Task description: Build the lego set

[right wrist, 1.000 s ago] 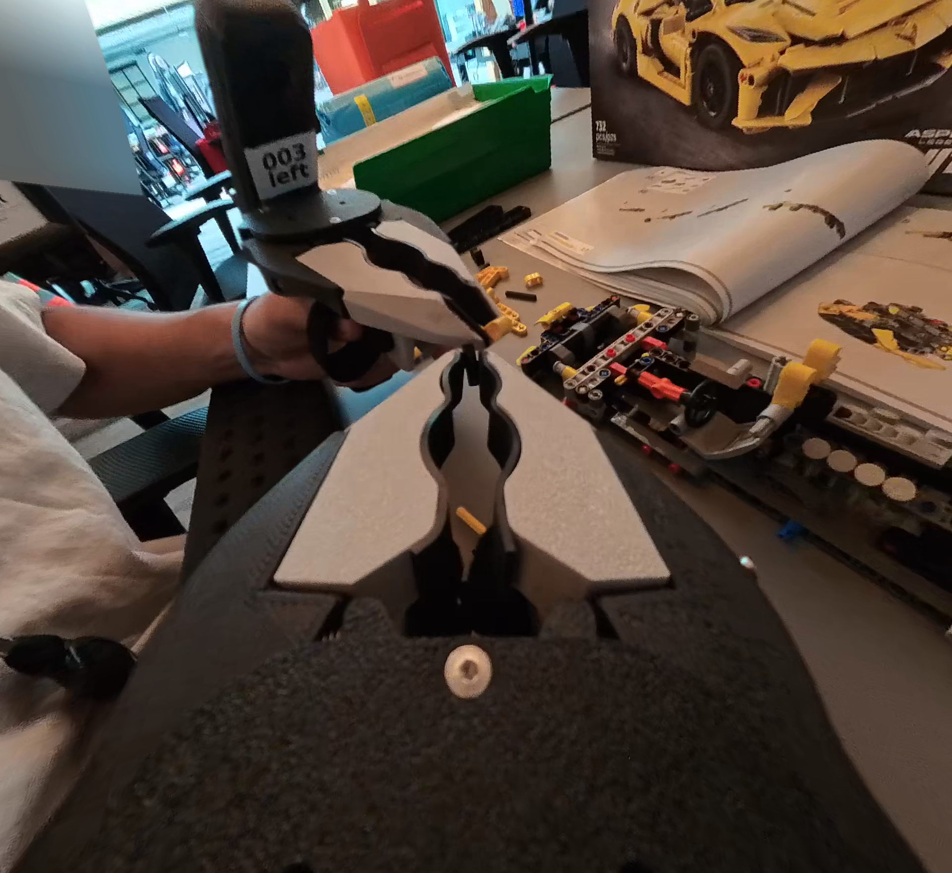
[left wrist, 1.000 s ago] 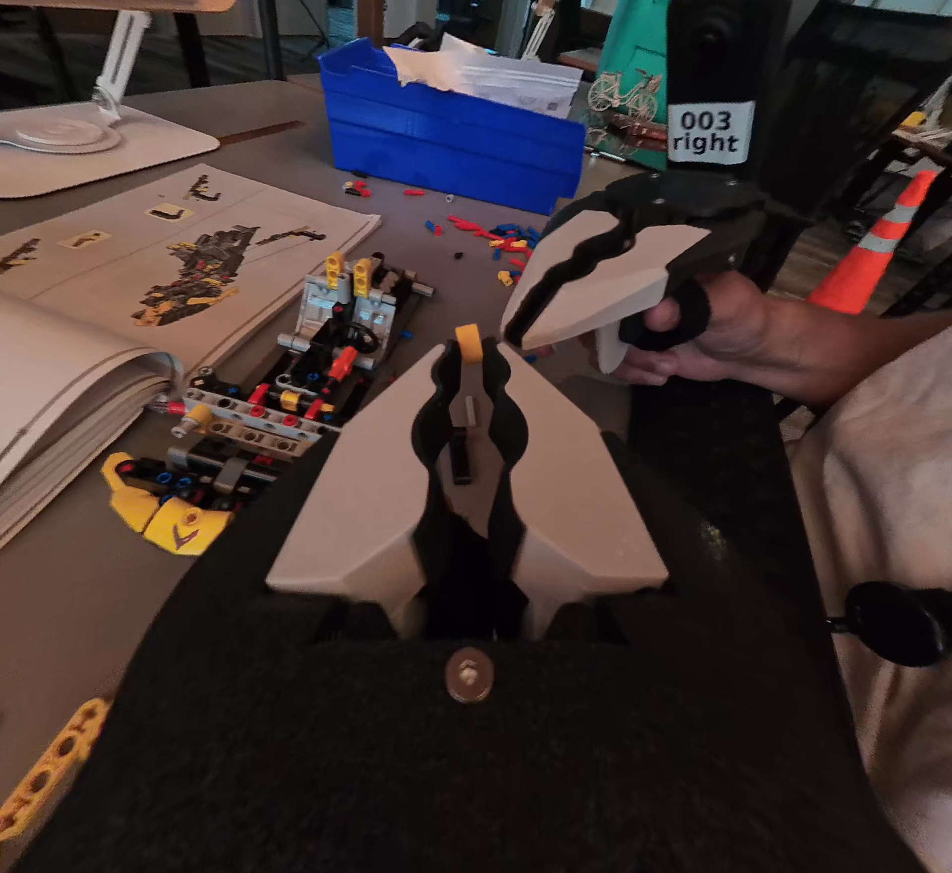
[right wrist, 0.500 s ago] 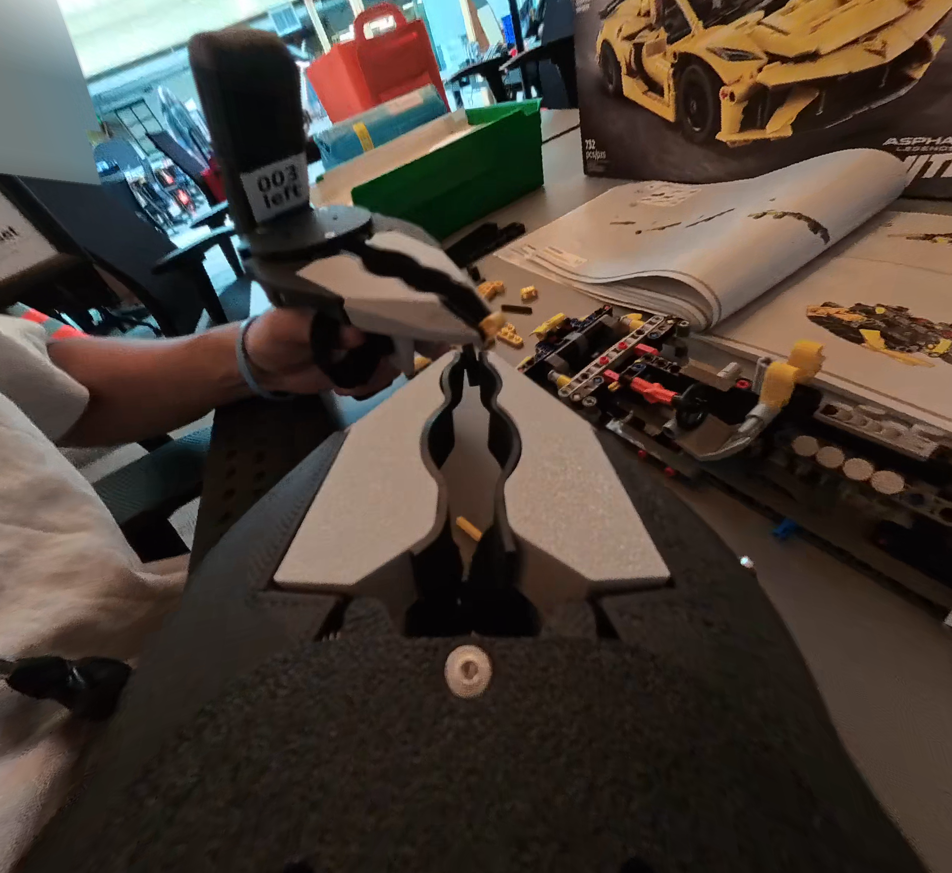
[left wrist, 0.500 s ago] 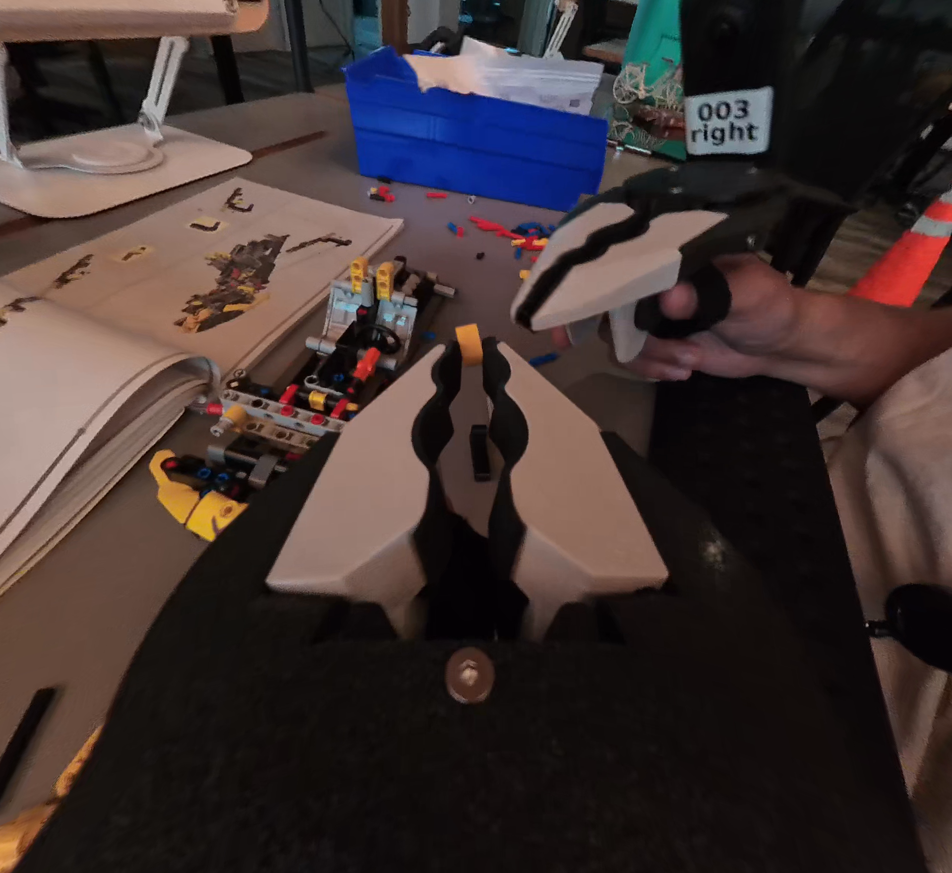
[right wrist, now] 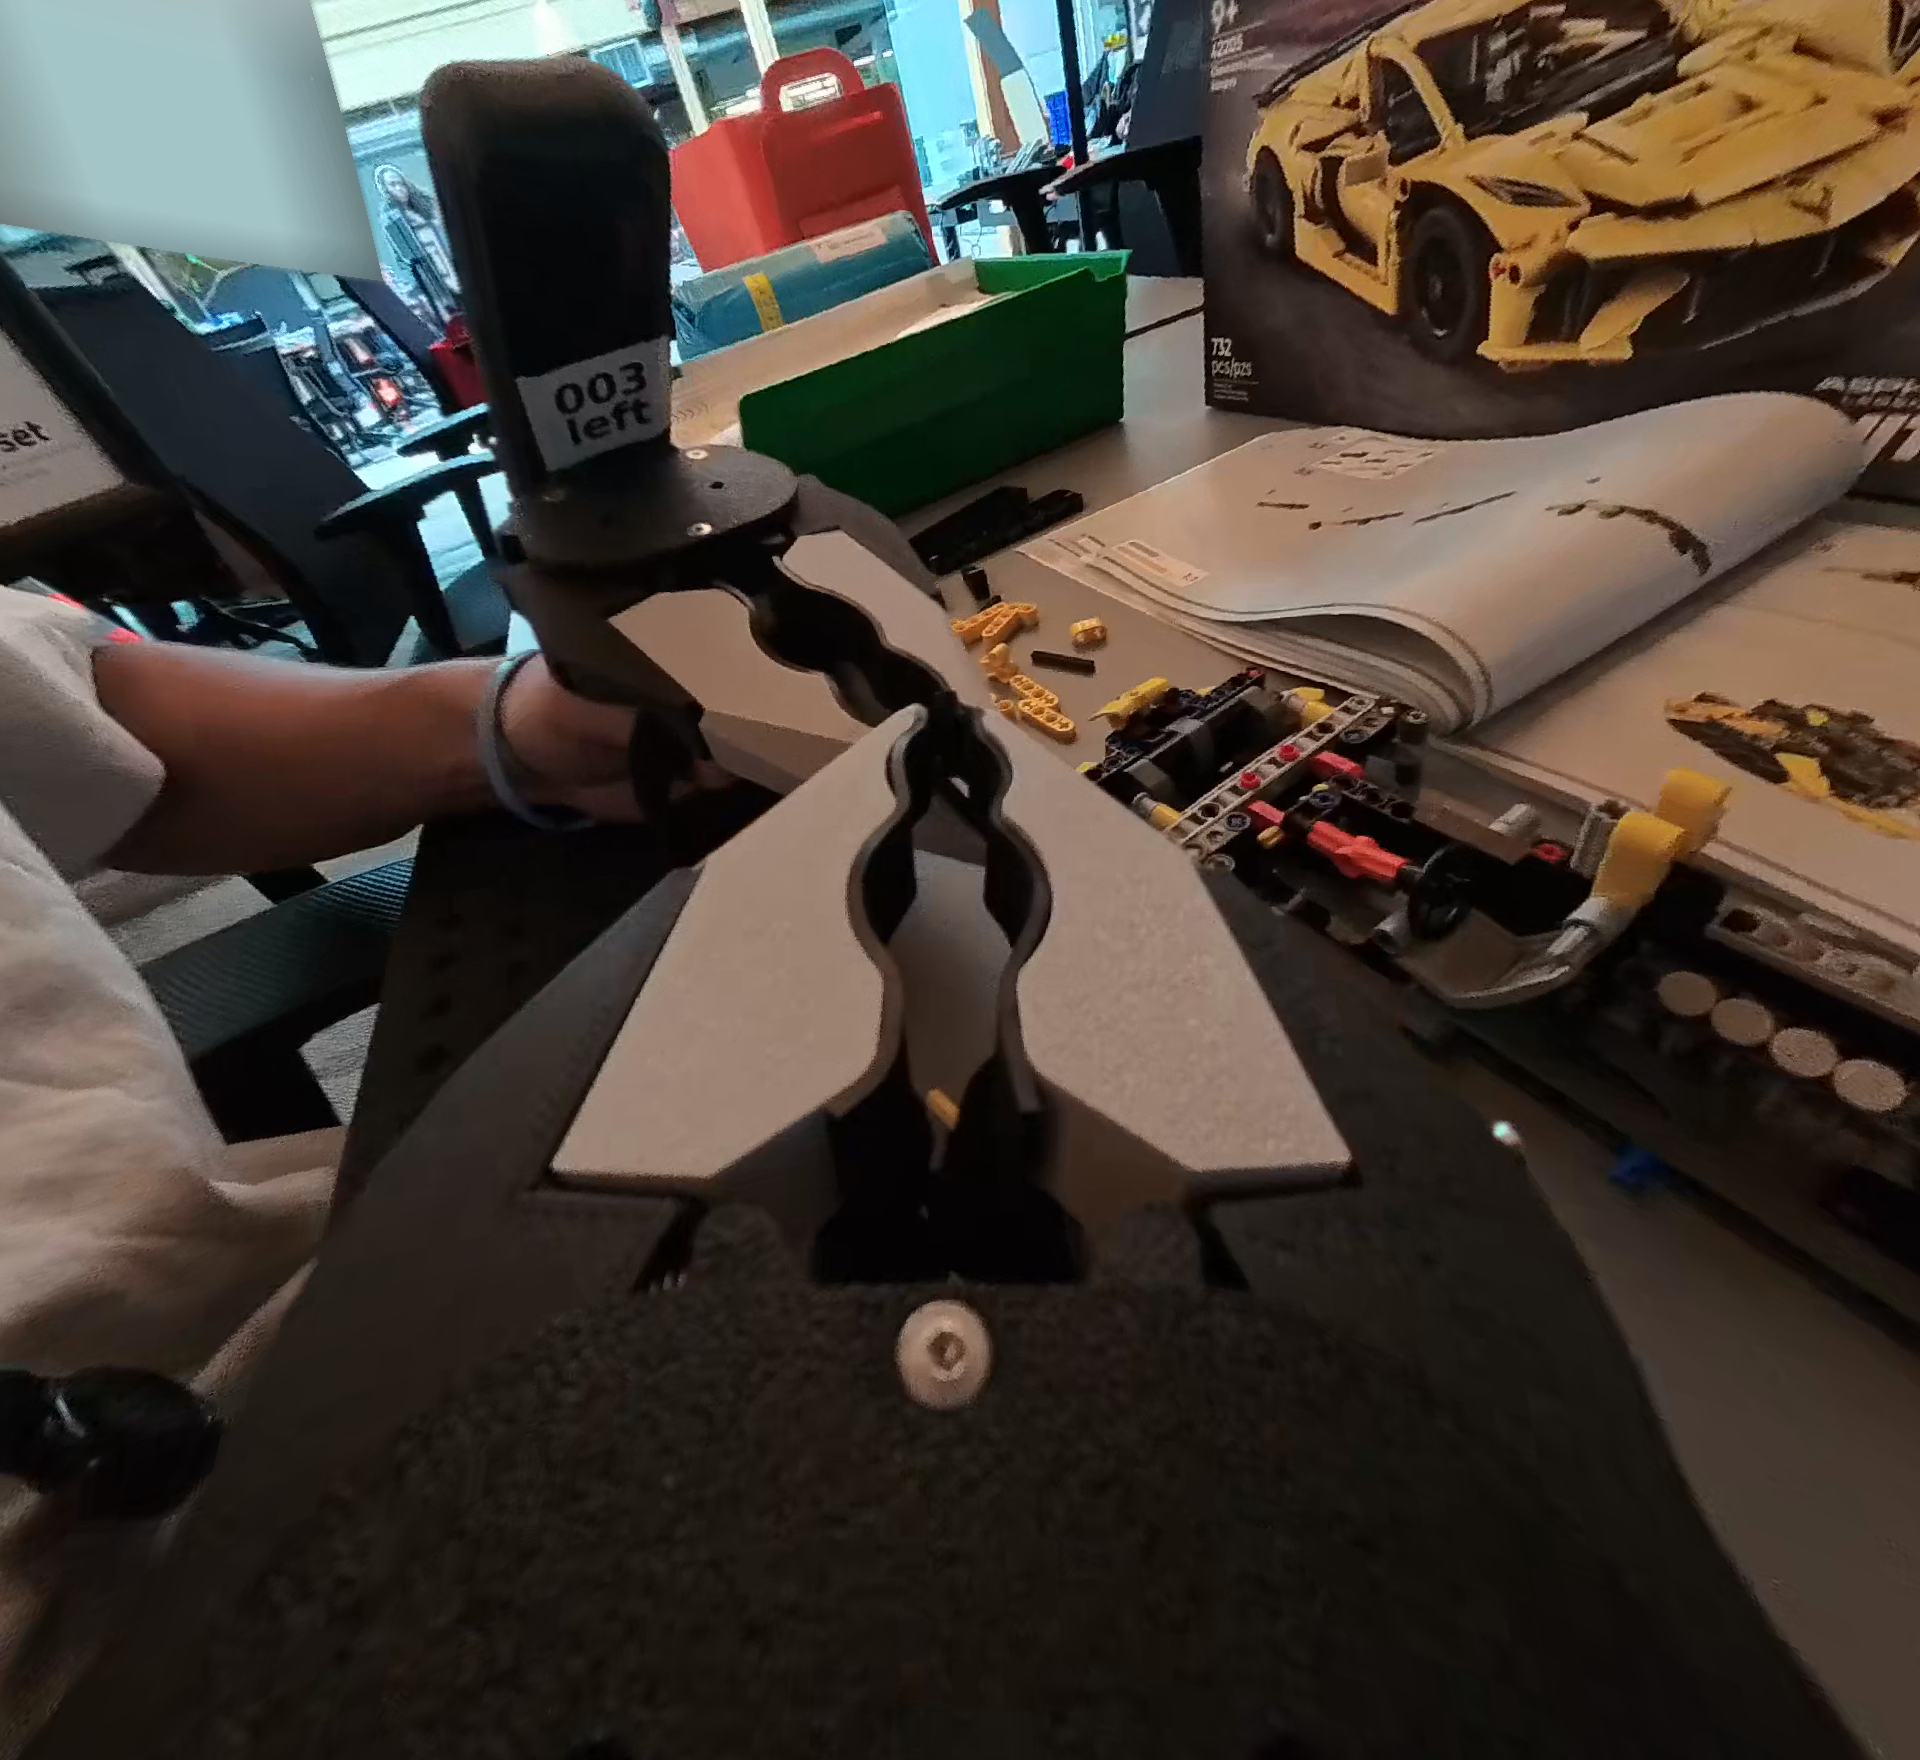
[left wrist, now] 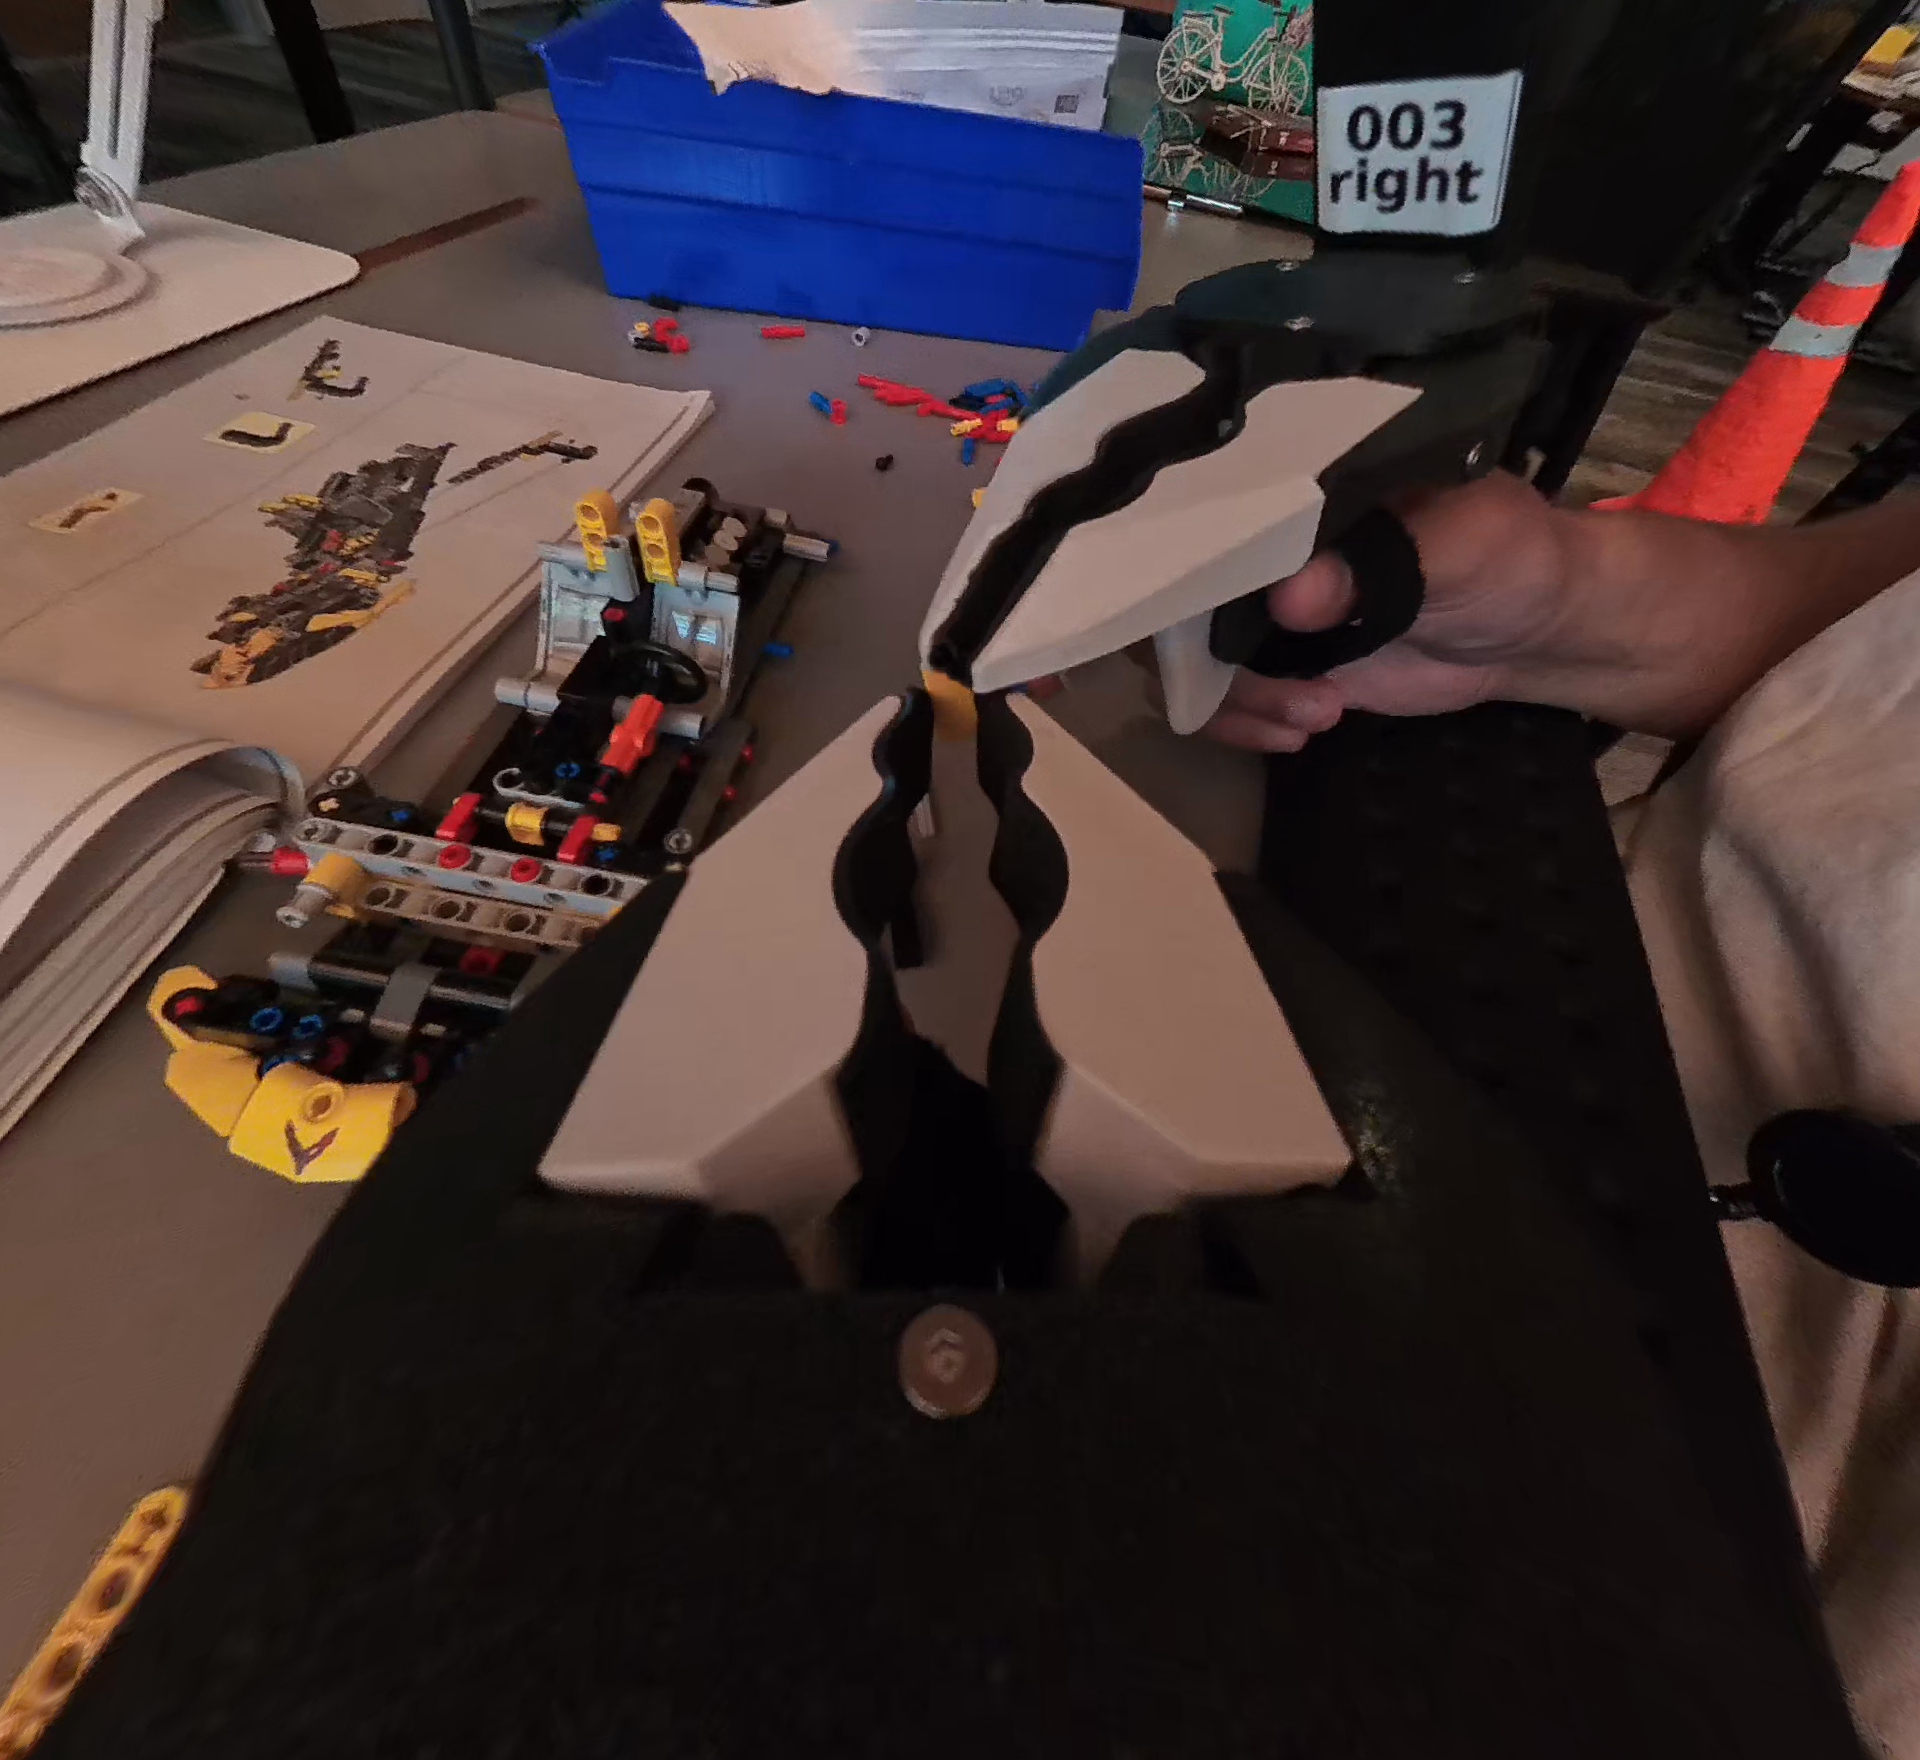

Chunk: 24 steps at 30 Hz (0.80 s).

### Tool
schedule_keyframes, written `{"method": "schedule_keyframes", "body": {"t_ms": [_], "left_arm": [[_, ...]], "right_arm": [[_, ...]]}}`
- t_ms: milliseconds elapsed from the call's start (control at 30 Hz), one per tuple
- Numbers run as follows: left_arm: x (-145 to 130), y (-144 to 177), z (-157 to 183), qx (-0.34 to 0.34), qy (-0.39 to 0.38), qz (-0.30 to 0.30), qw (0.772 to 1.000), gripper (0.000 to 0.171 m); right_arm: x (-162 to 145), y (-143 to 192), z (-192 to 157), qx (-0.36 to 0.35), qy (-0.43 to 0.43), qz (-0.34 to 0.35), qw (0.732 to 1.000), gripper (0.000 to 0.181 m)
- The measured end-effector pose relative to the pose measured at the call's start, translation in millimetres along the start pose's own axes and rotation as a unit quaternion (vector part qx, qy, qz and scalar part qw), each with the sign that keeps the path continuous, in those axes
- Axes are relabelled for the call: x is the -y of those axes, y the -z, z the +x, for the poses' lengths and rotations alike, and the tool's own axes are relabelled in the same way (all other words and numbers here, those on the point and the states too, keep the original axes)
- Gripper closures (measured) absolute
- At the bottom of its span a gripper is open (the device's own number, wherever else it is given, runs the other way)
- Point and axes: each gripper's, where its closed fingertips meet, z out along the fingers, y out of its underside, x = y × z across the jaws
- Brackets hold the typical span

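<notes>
My left gripper [left wrist: 948,711] is shut on a small yellow lego piece [left wrist: 948,704] and holds it in the air above the table's near edge. My right gripper [right wrist: 940,723] is shut. Its tips press against that yellow piece from the right, as the left wrist view [left wrist: 943,659] shows. Whether the right gripper pinches a small dark part, I cannot tell. In the right wrist view the left gripper [right wrist: 951,697] meets my right tips. The half-built lego car chassis [left wrist: 582,775] lies on the table beside both grippers, and also shows in the right wrist view [right wrist: 1299,806].
An open instruction book [left wrist: 312,515] lies past the chassis. A blue bin [left wrist: 852,214] stands behind loose small pieces [left wrist: 935,411]. A green bin [right wrist: 935,391], the set's box [right wrist: 1558,152] and loose yellow pieces [right wrist: 1013,661] are on the table. An orange cone [left wrist: 1787,380] stands off the table. My left and right fingertips are right by each other.
The right gripper has closed the small gap to the left gripper; its tips now touch the yellow piece. Both grippers stay shut.
</notes>
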Motion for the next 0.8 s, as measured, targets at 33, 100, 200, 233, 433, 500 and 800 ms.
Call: {"method": "schedule_keyframes", "body": {"t_ms": [33,100,200,233,433,500,800], "left_arm": [[-0.1,0.2,-0.4,0.004,-0.006,-0.001,1.000,0.165],[0.5,1.7,-3.4,0.016,-0.012,0.000,1.000,0.165],[4.2,6.1,-7.5,0.022,-0.004,0.013,1.000,0.165],[5.3,7.1,-7.2,0.020,-0.004,0.016,1.000,0.165],[1.0,6.5,-11.1,0.050,-0.046,0.000,0.998,0.165],[0.5,7.8,-15.7,0.072,-0.064,-0.004,0.995,0.166],[8.8,10.3,-12.5,0.035,0.005,0.030,0.999,0.166]], "right_arm": [[0.3,0.6,0.0,-0.002,0.004,0.002,1.000,0.177],[1.7,2.6,1.3,-0.003,-0.001,0.007,1.000,0.177],[1.9,6.2,3.9,0.007,-0.029,0.012,0.999,0.177],[1.3,7.0,5.1,0.008,-0.036,0.011,0.999,0.177],[-0.6,7.0,6.2,0.011,-0.048,0.006,0.999,0.177],[-2.5,8.0,9.7,-0.006,-0.037,-0.004,0.999,0.177],[-0.9,6.0,13.1,-0.102,0.132,-0.027,0.986,0.177]]}}
